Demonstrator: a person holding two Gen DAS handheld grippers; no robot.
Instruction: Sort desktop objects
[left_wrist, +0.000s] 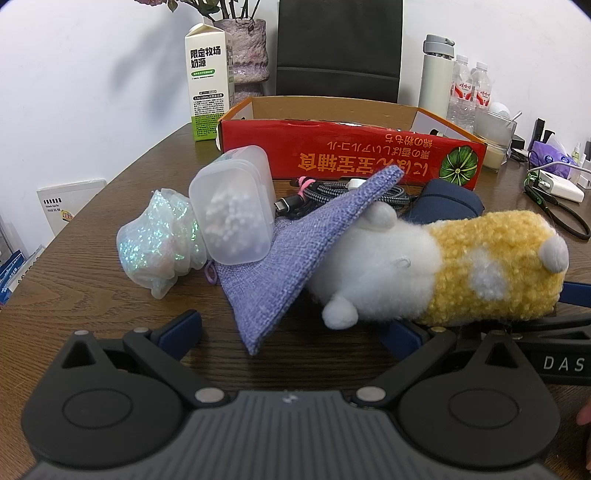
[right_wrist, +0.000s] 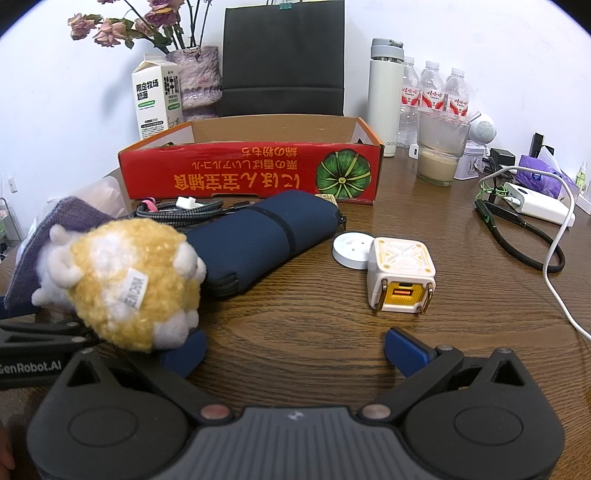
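Your left tongs (left_wrist: 291, 332) stand wide apart over the bench (left_wrist: 110, 302) with nothing clamped. The pointed corner of the purple woven pouch (left_wrist: 280, 254) lies between their fingers, not touching either. The yellow-and-white plush toy (left_wrist: 443, 266) lies just ahead of their right finger, its underside partly hiding the fingertip. Ahead and left of these tongs, a clear plastic box of white beads (left_wrist: 236, 210) leans on the pouch, with a glittery bag (left_wrist: 159, 243) beside it. Farther ahead stands the open red cardboard box (left_wrist: 351, 155).

Your right tongs (right_wrist: 295, 347) are also spread wide and hold nothing, with bare bench between the fingers. The plush toy overlaps their left fingertip. The navy pouch (right_wrist: 266, 240) lies ahead and left; the white-and-yellow charger cube (right_wrist: 400, 280) stands ahead toward the right finger, touching a round white disc (right_wrist: 349, 249) behind it.
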